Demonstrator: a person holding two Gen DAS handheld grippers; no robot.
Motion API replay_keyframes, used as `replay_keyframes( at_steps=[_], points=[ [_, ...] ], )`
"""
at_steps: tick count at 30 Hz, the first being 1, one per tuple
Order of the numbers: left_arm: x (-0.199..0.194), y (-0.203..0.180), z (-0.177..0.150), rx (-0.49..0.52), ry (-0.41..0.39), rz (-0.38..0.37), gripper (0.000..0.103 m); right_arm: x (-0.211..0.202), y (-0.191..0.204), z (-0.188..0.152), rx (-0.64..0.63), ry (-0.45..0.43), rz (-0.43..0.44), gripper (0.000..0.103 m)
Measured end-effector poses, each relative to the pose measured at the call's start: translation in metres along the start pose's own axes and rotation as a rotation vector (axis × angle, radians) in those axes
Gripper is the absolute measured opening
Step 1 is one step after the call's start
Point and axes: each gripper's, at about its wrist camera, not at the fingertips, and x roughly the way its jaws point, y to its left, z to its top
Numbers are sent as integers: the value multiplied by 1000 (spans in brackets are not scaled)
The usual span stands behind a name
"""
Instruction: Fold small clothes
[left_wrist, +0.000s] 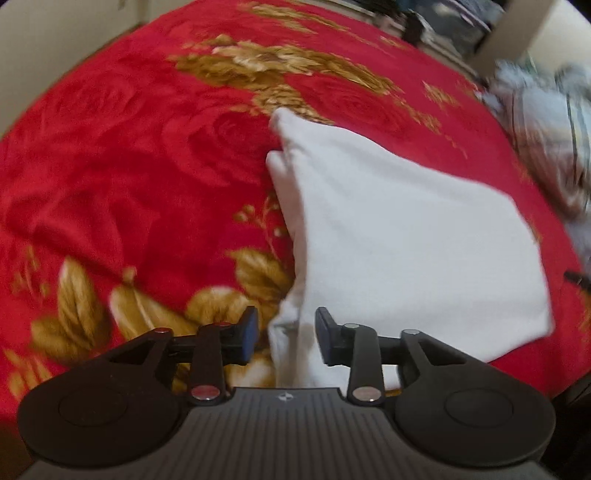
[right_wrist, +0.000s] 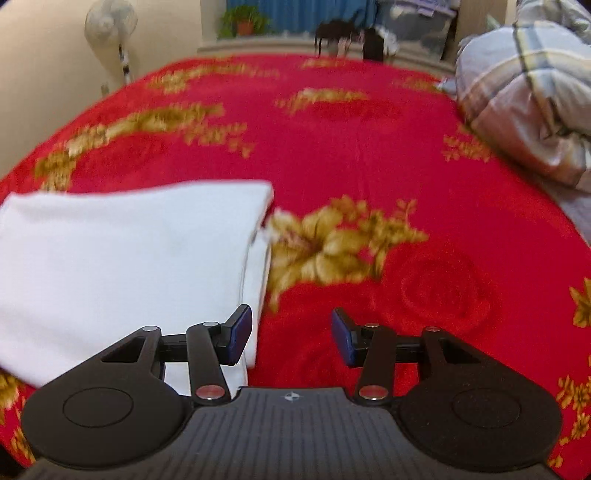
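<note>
We see the folded cloth (right_wrist: 122, 258) on the blanket (right_wrist: 369, 147), left of the right gripper (right_wrist: 291, 338); bedding (right_wrist: 528, 99) lies far right.

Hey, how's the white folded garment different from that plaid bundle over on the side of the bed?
The white folded garment is plain, while the plaid bundle is checked in grey, blue and beige. The white folded garment lies flat with straight edges; the plaid bundle is heaped and rumpled. The white folded garment sits just ahead of both open grippers; the plaid bundle lies far off at the bed's edge. Both rest on the red floral blanket.
</note>
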Motion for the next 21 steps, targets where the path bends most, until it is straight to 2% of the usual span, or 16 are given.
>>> replay_keyframes(
  at_steps=[2,5,7,10,11,13,14,16,19,21],
  points=[
    [3,3,-5,-50,7,-8,62,-1,2,2,8,-6,8,49],
    [14,10,-15,-126,42,-14,62,3,5,5,17,10,25,49],
    [22,15,-21,-190,55,-57,60,1,9,7,25,3,38,49],
    [27,13,-25,-193,3,-73,57,-5,12,13,43,-24,54,49],
    [29,11,-27,-188,-10,-69,55,-8,13,14,52,-34,61,49],
    [28,10,-33,-198,-42,-43,31,-13,10,18,77,-53,71,49],
    [26,9,-35,-221,-53,-44,9,-16,8,20,93,-63,73,49],
    [14,6,-38,-286,-84,-41,8,-22,0,24,133,-82,72,49],
    [-16,-27,-30,-234,-162,5,7,-28,-21,29,218,-103,62,49],
    [-36,-54,-18,-238,-218,-34,7,-31,-38,31,283,-114,55,49]
  ],
)
